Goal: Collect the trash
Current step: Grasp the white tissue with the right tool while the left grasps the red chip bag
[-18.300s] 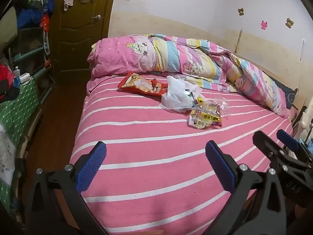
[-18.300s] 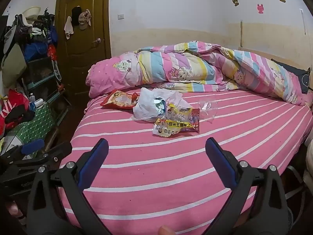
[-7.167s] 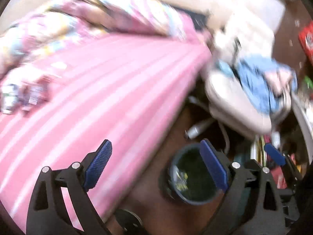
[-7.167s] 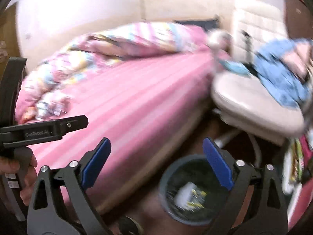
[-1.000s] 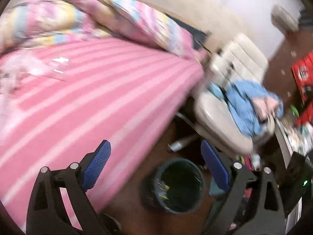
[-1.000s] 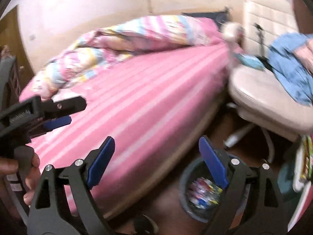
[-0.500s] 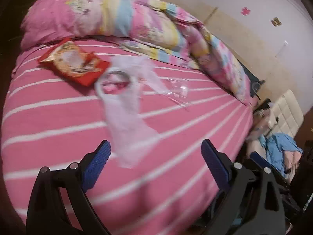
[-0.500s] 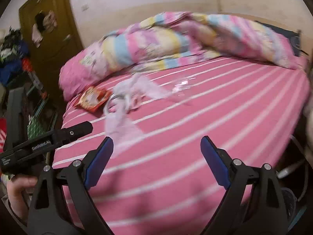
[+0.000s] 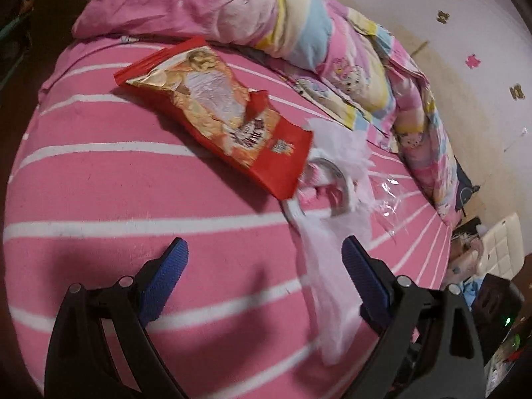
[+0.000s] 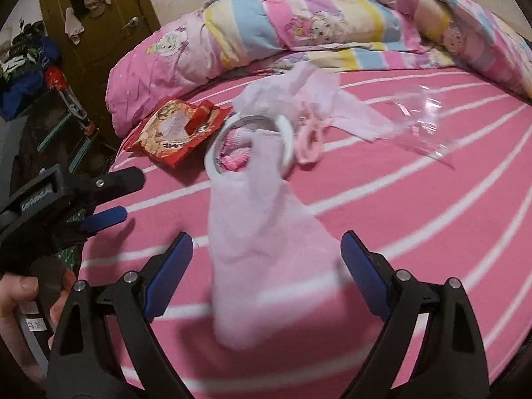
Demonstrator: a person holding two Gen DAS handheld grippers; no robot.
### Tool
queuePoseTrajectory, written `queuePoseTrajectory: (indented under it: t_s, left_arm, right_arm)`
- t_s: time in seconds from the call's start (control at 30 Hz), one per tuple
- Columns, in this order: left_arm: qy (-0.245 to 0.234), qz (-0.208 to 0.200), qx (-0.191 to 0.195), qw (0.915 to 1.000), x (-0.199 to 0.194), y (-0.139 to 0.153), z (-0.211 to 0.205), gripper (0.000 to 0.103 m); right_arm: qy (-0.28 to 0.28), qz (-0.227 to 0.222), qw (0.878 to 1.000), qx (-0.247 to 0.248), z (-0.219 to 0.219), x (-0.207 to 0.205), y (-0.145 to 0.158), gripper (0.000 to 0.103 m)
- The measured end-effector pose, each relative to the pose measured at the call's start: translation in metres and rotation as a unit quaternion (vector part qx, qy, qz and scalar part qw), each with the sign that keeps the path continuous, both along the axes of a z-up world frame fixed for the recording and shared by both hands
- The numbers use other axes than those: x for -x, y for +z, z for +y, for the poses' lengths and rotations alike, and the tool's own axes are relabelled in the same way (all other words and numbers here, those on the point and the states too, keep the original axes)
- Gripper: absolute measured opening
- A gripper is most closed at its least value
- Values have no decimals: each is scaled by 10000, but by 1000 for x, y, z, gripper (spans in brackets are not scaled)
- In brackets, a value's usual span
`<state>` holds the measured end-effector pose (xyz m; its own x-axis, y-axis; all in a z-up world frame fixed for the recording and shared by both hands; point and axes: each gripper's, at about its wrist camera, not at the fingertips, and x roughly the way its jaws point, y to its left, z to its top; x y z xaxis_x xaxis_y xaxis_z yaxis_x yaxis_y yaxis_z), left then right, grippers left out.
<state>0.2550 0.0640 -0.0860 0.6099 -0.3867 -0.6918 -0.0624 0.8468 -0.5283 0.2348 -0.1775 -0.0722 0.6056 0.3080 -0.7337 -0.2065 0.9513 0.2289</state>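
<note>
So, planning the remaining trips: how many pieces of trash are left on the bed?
3: a red snack bag near the pillow, a white plastic bag mid-bed, a clear plastic wrapper beyond it. More may hide underneath.

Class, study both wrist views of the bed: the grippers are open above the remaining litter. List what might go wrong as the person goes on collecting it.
1. The white plastic bag lies limp and flat; the open right gripper might pinch the pink striped sheet along with it.
2. The clear wrapper is nearly see-through against the stripes, so it could be overlooked.
3. The red snack packet looks torn open; any contents might spill when the left gripper lifts it.
</note>
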Motion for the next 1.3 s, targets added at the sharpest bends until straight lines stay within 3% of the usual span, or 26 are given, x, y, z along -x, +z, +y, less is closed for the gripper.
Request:
queuePoseTrajectory:
  t_s: [0.1, 0.27, 0.4, 0.5, 0.57, 0.63, 0.67, 0.7, 0.73, 0.87, 1.07, 1.3]
  left_arm:
    - [31, 51, 126, 9999, -15, -4, 6, 91]
    - [22, 143, 281, 9995, -40, -10, 9, 91]
    - [44, 216, 507, 9985, -57, -15, 10, 91]
    - [56, 219, 632, 9977, -67, -18, 13, 90]
    - [52, 205, 667, 9975, -73, -20, 13, 89]
    - [32, 173, 650, 9977, -75, -20, 13, 79]
    - [-30, 198, 662, 9976, -77, -21, 12, 48]
    - [-147, 287, 736, 9968, -80, -25, 10, 33]
    - [-250, 416, 927, 9945, -82, -33, 10, 31]
    - [-259, 360, 884, 9951, -79, -32, 10, 13]
    - [-317, 156, 633, 9974, -67, -19, 10, 8]
    - [-240, -25, 367, 9990, -46, -5, 12, 7]
  right_arm:
    - [176, -18, 9996, 202, 16, -13, -7, 89]
    - [252, 127, 9992, 295, 24, -28, -19, 77]
    - [248, 124, 9989, 371, 25, -35, -23, 74]
    - [251, 262, 9987, 349, 26, -42, -29, 65]
    - [291, 340, 9983, 374, 28, -45, -33, 54]
    - [337, 346, 9979, 432, 32, -45, -35, 42]
    - [357, 333, 9978, 442, 33, -45, -35, 34]
    - [374, 327, 9978, 446, 34, -45, -34, 30]
    - [387, 316, 9977, 451, 35, -44, -34, 23]
    - [379, 290, 9980, 416, 34, -42, -32, 12]
    - [312, 143, 9988, 339, 30, -34, -22, 4]
    - [358, -9, 9992, 193, 21, -19, -12, 2]
